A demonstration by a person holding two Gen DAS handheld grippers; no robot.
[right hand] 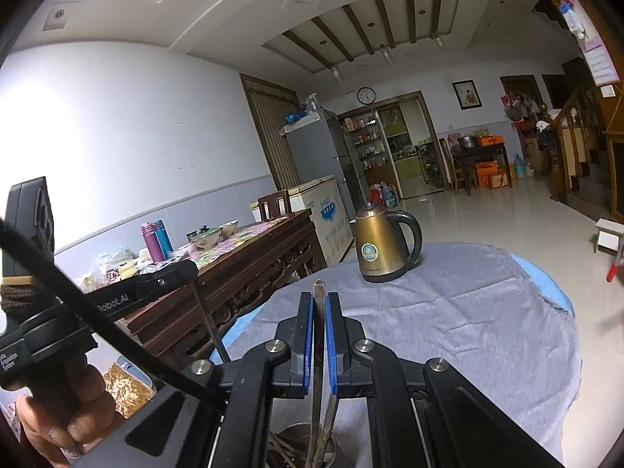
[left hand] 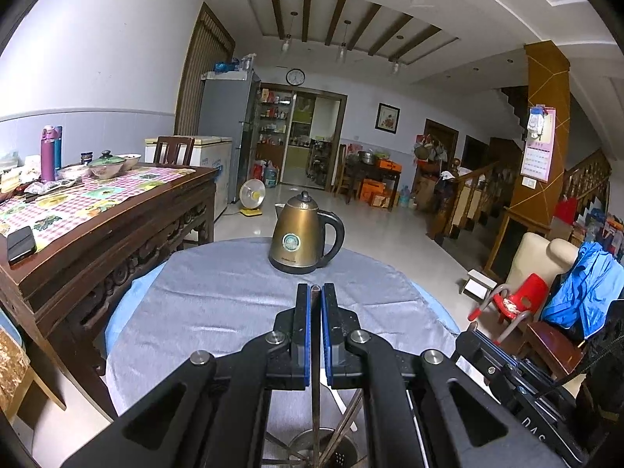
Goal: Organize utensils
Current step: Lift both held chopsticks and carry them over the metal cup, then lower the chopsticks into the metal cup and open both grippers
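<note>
black gripper (left hand: pixel 316 292), blue-padded fingers (left hand: pixel 308 323), silver screws; blurred white lettering, maybe "robot.ai".

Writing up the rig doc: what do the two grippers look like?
Both grippers, left and right, are matte black with blue-edged pads and silver pivot bolts. White lettering marks the bodies. A black cable crosses the right view.

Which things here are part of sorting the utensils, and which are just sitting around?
Part of the job:
- left gripper, shut on a slim utensil handle
- right gripper, shut on a flat metal utensil
- metal utensil holder below them

Just lying about:
- gold kettle
- purple bottle
- covered bowls on the wooden table
</note>
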